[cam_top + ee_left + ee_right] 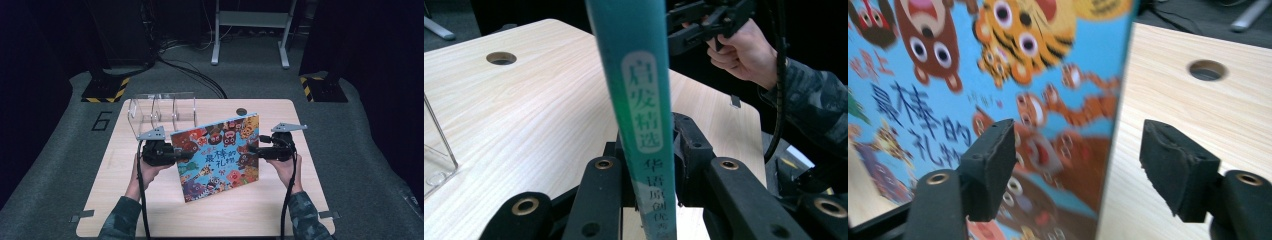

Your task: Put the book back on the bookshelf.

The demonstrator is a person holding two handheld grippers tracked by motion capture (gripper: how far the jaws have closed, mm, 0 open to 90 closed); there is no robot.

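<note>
On the left, a clear acrylic rack [162,111] stands at the far side of the table [150,210]. The left gripper [170,154] has its fingers [599,195] closed on the spine of the picture book [220,155], which stands upright in the middle. On the right, the right gripper [257,150] has fingers [990,165] apart around the book's edge, not pressing it.

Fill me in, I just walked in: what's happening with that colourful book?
A person at the wooden table holds a picture book upright on its lower edge, using handheld tongs. The left tongs are clamped on the book's spine. The right tongs stand open around the opposite edge, one pad in front of the cover, the other clear of it. A clear acrylic rack stands behind the book.
</note>
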